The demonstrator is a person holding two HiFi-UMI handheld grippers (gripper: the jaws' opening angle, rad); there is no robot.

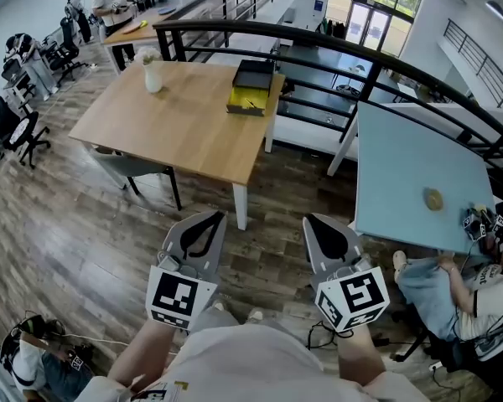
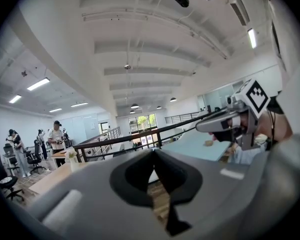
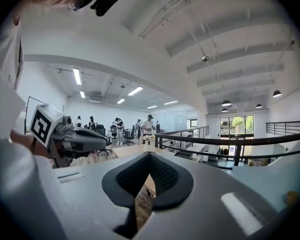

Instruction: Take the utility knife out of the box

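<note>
Both grippers are held close in front of the person's body, side by side and well apart, above the wooden plank floor (image 1: 84, 249). Left gripper (image 1: 210, 218): fingers together, tips meeting, with only a thin slit left below the black pads; nothing is between them. Right gripper (image 1: 317, 221): fingers likewise closed tip to tip and empty. Both point roughly level, toward the far side of the room. Each carries its marker cube (image 1: 180, 296) at the near end, just above the person's forearms. The box (image 1: 253, 87), black with a yellow base, sits at the far right edge of the wooden surface (image 1: 176, 124), far from both grippers and touched by neither. The utility knife cannot be picked out at this range; the box contents are too small to tell. A white vase (image 1: 153, 75) stands on the far left part of the same surface, well apart from the box. To the right is a light blue surface (image 1: 402, 174) with a small round object (image 1: 434, 198) near its right edge. A black railing (image 1: 318, 44) curves behind both surfaces. A seated person (image 1: 453, 296) is at the near right beside the blue surface, and a standing person (image 1: 111, 2) is at the far left by another desk.
</note>
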